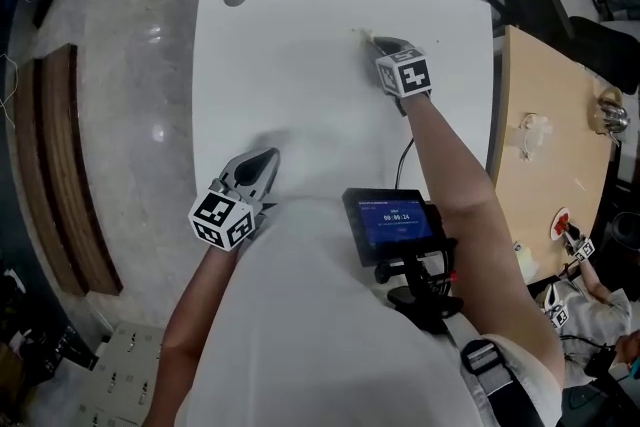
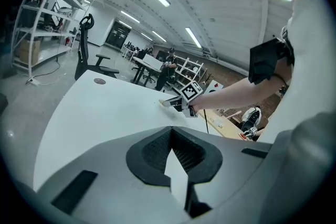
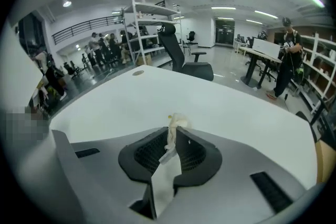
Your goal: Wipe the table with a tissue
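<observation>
Out past the middle of the table (image 1: 300,85), the right gripper (image 1: 372,39) reaches forward at arm's length, its jaws pinching the tissue (image 3: 175,124). A small crumpled tuft pokes beyond the tips, and the rest trails back between the pads. In the head view the tuft seems to be down at the tabletop, though it is too small there to say whether it touches. The left gripper (image 1: 264,161) hangs over the near left part of the table, jaws pressed together on nothing, well apart from the right.

To wipe well, I judge that the tuft should be the only thing meeting the surface. That means tilting the right gripper nose-down so the paper drags, not the hard tips. So little tissue sticks out that light pressure seems wise. A hard push would likely scrape the jaws on the table or work the paper back into the grip. Long overlapping strokes, pulled toward the body rather than pushed away, should save the tissue from bunching or tearing. The pinch needs to be firm throughout, and the left gripper is best held clear of the stroke path.
</observation>
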The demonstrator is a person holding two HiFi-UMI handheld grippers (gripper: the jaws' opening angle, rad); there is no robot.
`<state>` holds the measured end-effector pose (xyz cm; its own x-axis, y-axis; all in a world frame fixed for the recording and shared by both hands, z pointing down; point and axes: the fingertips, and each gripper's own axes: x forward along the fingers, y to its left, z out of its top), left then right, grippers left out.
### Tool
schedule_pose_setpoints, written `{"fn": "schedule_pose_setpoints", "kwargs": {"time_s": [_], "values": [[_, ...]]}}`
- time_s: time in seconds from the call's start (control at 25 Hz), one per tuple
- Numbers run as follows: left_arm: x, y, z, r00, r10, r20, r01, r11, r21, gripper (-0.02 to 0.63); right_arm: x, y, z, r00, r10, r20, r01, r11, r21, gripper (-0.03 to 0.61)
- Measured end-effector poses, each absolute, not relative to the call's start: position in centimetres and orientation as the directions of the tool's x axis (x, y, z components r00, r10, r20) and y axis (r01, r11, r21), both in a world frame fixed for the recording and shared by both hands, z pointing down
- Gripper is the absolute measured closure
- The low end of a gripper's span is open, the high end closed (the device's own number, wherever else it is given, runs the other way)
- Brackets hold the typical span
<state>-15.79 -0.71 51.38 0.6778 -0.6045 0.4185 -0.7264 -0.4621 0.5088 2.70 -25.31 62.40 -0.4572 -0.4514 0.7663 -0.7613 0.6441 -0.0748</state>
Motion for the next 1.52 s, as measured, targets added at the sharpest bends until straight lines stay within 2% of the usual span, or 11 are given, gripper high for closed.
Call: {"fn": "schedule_pose_setpoints", "kwargs": {"time_s": [0.48,0.72,1.0,1.16,1.4,1.52], "values": [[-15.3,-0.3,51.3,0.618,-0.643,0.453,-0.773,-0.393,0.498,0.607,1.5,-28.4,63.0,-0.34,-0.438,0.832,-0.605,0.779,0.163,0.529],[-15.0,-0.4,51.3,0.624,-0.635,0.454,-0.769,-0.398,0.501,0.607,-0.5,-26.8,63.0,-0.336,-0.41,0.848,-0.457,0.858,0.234,0.529],[-15.8,-1.0,51.3,0.628,-0.634,0.45,-0.766,-0.406,0.498,0.607,-4.1,-22.3,63.0,-0.42,-0.327,0.847,-0.317,0.927,0.201,0.529],[-14.9,-0.9,51.2,0.633,-0.629,0.451,-0.765,-0.418,0.491,0.607,-4.2,-20.1,63.0,-0.465,-0.3,0.833,-0.292,0.94,0.176,0.529],[-13.3,-0.9,50.7,0.655,-0.615,0.44,-0.75,-0.453,0.483,0.607,-4.7,-15.7,62.8,-0.568,-0.122,0.814,-0.208,0.978,0.002,0.529],[-12.8,-0.8,50.5,0.663,-0.607,0.438,-0.744,-0.466,0.479,0.607,-4.6,-14.7,61.6,-0.663,-0.097,0.742,-0.259,0.96,-0.105,0.528]]}}
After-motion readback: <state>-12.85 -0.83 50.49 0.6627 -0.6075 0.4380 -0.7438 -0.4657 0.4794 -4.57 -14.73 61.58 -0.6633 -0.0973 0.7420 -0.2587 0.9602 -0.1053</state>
